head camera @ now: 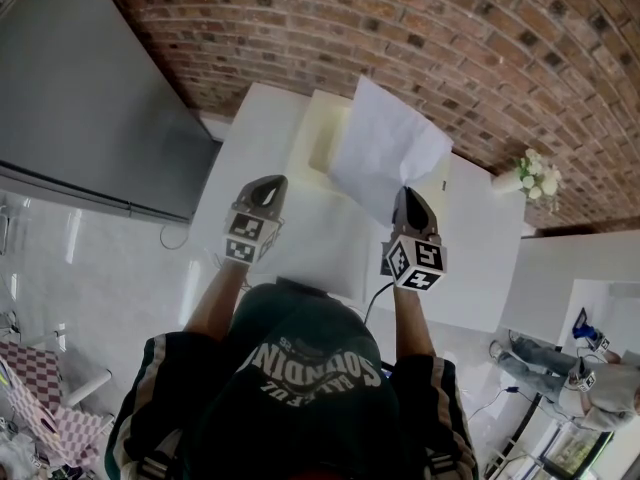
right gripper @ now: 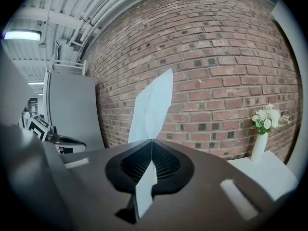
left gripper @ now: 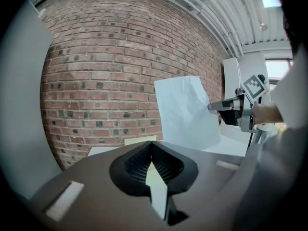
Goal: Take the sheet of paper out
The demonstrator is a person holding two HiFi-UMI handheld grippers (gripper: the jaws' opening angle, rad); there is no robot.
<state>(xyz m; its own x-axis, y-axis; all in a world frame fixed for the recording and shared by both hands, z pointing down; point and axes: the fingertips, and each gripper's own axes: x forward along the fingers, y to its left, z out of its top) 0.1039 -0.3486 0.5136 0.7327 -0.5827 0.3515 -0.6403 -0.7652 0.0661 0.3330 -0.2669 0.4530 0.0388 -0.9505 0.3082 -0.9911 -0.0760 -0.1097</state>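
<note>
The white sheet of paper stands up in the air over the white table, pinched at its lower edge by my right gripper. In the right gripper view the sheet rises straight out of the closed jaws of that gripper. My left gripper hovers to the left of the sheet, apart from it, with nothing in it. In the left gripper view the left gripper has its jaws together, and the sheet and right gripper show at right.
A cream open box sits on the table behind the sheet. A grey cabinet stands at left. A vase of white flowers is at the table's far right corner, by the brick wall.
</note>
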